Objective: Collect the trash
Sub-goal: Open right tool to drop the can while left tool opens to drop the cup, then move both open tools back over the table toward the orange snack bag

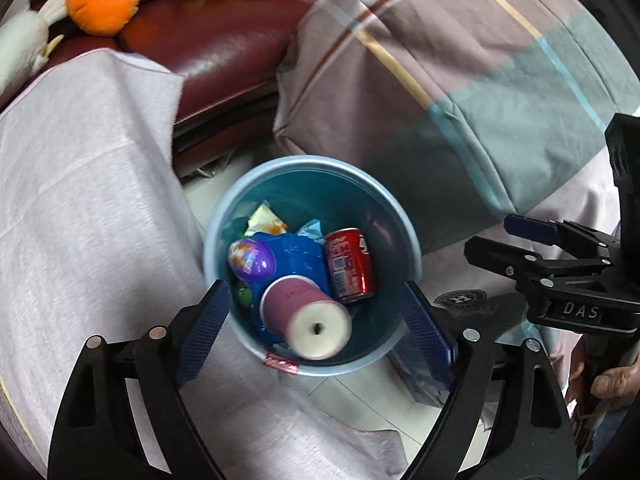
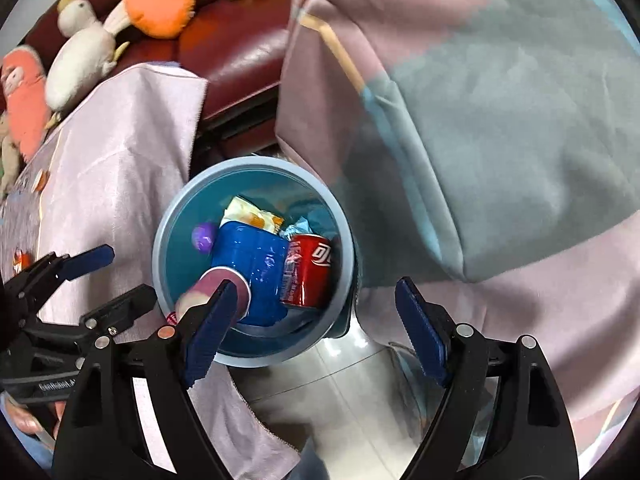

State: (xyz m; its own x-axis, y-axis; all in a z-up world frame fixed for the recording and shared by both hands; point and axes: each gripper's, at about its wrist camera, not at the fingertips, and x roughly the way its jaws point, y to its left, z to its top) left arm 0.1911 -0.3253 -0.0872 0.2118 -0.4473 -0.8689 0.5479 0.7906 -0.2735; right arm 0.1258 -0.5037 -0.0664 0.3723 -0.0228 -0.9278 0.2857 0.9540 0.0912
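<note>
Trash, namely a purple cup (image 1: pixel 306 316), red can (image 1: pixel 349 266) and wrappers, is already gathered in the blue bin (image 1: pixel 316 164), above which the left claw (image 1: pixel 316 326) and right claw (image 2: pixel 316 326) are held wide and empty.

The mouth of the blue bin (image 1: pixel 404 216) was left open from above in the centre of the left wrist view, but its floor was crowded: a purple cup (image 1: pixel 304 316) lay tilted at the lower middle, a red can (image 1: pixel 350 266) just right of it, a purple egg (image 1: pixel 251 260) to the left, all over a blue wrapper (image 1: pixel 298 258). The bin was hemmed in at the left by a lilac cloth (image 1: pixel 88 208) and at the upper right by striped bedding (image 1: pixel 460 92). Bare floor tiles (image 2: pixel 344 392) offered a narrow passage at the lower middle of the right wrist view. The right gripper (image 1: pixel 490 240) occupied the right edge.
</note>
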